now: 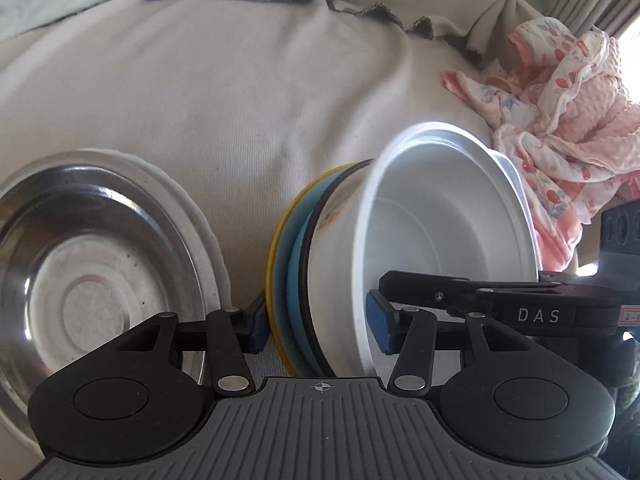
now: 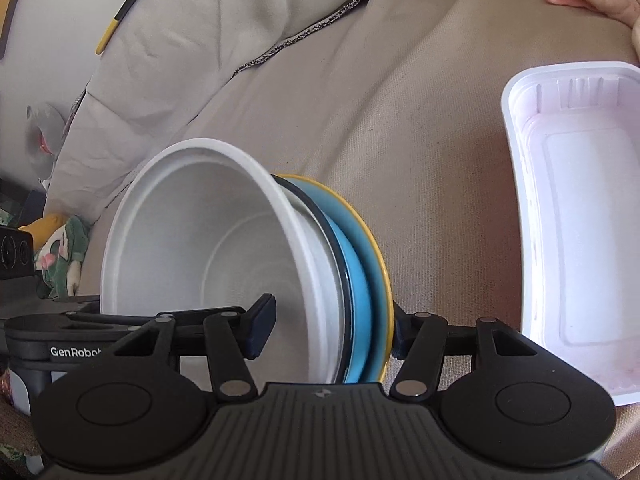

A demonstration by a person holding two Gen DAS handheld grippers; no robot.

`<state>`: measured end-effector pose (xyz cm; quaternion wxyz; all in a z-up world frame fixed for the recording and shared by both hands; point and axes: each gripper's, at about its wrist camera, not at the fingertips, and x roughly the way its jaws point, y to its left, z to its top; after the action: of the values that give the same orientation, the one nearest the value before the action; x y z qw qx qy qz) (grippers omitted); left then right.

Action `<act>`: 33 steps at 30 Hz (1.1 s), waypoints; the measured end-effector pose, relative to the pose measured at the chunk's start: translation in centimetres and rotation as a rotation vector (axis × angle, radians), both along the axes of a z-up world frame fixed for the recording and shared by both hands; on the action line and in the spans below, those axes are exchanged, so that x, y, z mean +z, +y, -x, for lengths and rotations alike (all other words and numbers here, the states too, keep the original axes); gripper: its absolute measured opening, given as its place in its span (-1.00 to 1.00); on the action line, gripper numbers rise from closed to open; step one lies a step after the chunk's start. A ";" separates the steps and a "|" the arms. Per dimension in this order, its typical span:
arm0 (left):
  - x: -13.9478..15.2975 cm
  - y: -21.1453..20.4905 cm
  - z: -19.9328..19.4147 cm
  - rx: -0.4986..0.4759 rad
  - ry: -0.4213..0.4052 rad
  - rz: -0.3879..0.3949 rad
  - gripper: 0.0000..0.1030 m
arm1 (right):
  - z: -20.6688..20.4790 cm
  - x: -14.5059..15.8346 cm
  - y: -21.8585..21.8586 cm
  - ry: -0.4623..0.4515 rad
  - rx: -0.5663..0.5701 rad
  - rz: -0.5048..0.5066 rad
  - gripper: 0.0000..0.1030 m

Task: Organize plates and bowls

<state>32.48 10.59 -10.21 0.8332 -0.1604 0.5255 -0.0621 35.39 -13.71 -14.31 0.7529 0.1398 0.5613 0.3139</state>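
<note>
— Both black, ribbed grippers straddle one tilted stack of bowls point(image 1: 360, 264) on the cloth-covered surface point(image 1: 240, 100)?

— Yes. Smooth white plastic bowl point(image 2: 208, 240) innermost, then a dark-rimmed, a blue, a yellow-edged one.

— Left gripper point(image 1: 320, 322)?

— Angled downward, half-spread across the stack's rims; whether the pads press, I cannot tell.

— Right gripper point(image 2: 332, 330)?

— Same, from the opposite side. Beside it lies a rectangular white tray point(image 2: 580, 220); a shiny steel dish point(image 1: 88, 264) sits left.
</note>
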 end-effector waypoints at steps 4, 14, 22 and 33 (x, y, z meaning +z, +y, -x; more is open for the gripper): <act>-0.2 -1.0 0.4 -0.018 -0.026 -0.071 0.03 | 0.5 -0.2 0.3 -0.026 0.018 0.020 0.10; -0.1 -0.8 0.4 -0.034 -0.031 -0.070 0.05 | 0.4 -1.1 -0.4 0.018 -0.003 -0.034 0.10; -0.2 -1.1 0.0 -0.039 -0.018 -0.080 0.05 | 0.0 -1.1 -0.1 0.040 0.035 -0.033 0.10; 0.2 -1.3 -0.2 -0.004 0.018 -0.052 0.07 | 0.0 -1.2 0.0 0.069 0.037 -0.039 0.08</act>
<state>32.63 9.32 -10.01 0.8321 -0.1382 0.5348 -0.0488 35.42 -13.71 -15.54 0.7244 0.1548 0.5830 0.3339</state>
